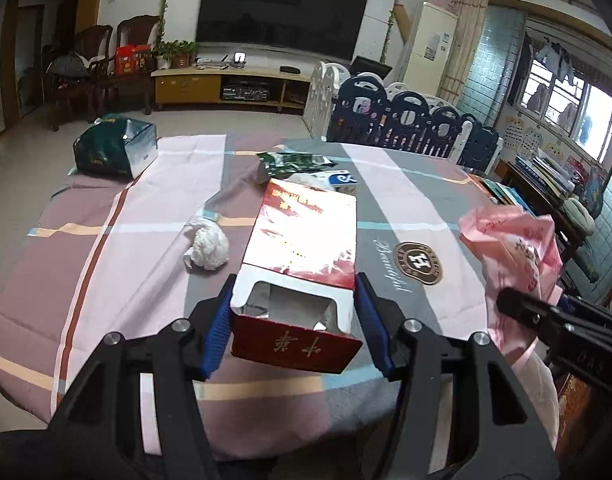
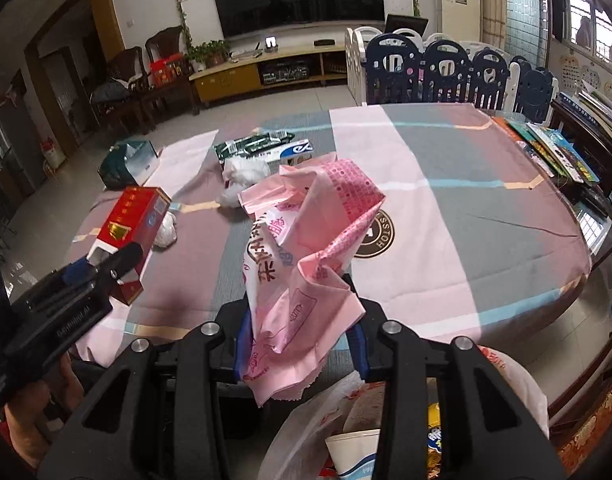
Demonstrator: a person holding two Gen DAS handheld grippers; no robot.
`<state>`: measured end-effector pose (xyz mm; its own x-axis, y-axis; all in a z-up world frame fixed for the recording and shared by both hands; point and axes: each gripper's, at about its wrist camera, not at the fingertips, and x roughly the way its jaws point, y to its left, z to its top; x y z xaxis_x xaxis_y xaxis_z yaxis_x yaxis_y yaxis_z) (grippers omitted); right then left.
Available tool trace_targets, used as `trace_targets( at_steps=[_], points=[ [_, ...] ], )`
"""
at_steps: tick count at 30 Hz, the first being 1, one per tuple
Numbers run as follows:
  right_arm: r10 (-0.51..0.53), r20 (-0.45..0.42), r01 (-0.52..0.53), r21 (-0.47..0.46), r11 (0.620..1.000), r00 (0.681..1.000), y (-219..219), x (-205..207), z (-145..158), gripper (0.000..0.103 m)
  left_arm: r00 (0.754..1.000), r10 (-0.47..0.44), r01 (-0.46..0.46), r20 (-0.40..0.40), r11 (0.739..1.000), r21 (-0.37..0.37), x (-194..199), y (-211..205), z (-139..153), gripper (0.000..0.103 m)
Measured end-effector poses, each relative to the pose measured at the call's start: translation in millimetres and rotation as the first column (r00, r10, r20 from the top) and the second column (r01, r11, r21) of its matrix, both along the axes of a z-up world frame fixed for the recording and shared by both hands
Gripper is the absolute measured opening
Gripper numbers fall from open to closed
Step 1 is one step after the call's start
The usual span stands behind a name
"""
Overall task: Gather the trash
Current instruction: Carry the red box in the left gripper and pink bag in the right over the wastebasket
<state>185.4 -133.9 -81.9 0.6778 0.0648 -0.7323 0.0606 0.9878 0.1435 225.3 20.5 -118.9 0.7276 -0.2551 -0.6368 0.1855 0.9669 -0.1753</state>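
My left gripper [image 1: 296, 320] is shut on a long red carton [image 1: 306, 236] with a torn open end, holding it over the table; it also shows in the right wrist view [image 2: 132, 220]. My right gripper [image 2: 302, 332] is shut on a crumpled pink plastic bag [image 2: 309, 232], which also shows at the right of the left wrist view [image 1: 513, 248]. A white crumpled tissue [image 1: 208, 246] lies left of the carton. A green wrapper [image 1: 294, 160] and a blue-white packet [image 1: 339, 179] lie farther back. An open white trash bag [image 2: 385, 412] with rubbish hangs below the right gripper.
The table wears a pink and grey checked cloth [image 1: 405, 208]. A dark green box [image 1: 114, 148] sits at the far left corner. Books [image 2: 553, 152] line the right edge. A navy and white playpen fence [image 1: 417, 120] stands beyond the table.
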Motion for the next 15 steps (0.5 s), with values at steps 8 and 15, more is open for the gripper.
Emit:
trace_targets(
  at_steps=[8,15],
  points=[
    [-0.045,0.081,0.045,0.008,0.999,0.996,-40.3,-66.6,53.9,0.039,0.989,-0.147,0.147,0.024,0.989,0.011,-66.0,-56.1,41.5,0.058],
    [-0.11,0.111,0.112,-0.005,0.994,0.988,-85.5,-136.3,83.0,0.039,0.968,-0.243,0.239,0.068,0.969,0.066,-118.5,-96.7,70.7,0.058]
  ],
)
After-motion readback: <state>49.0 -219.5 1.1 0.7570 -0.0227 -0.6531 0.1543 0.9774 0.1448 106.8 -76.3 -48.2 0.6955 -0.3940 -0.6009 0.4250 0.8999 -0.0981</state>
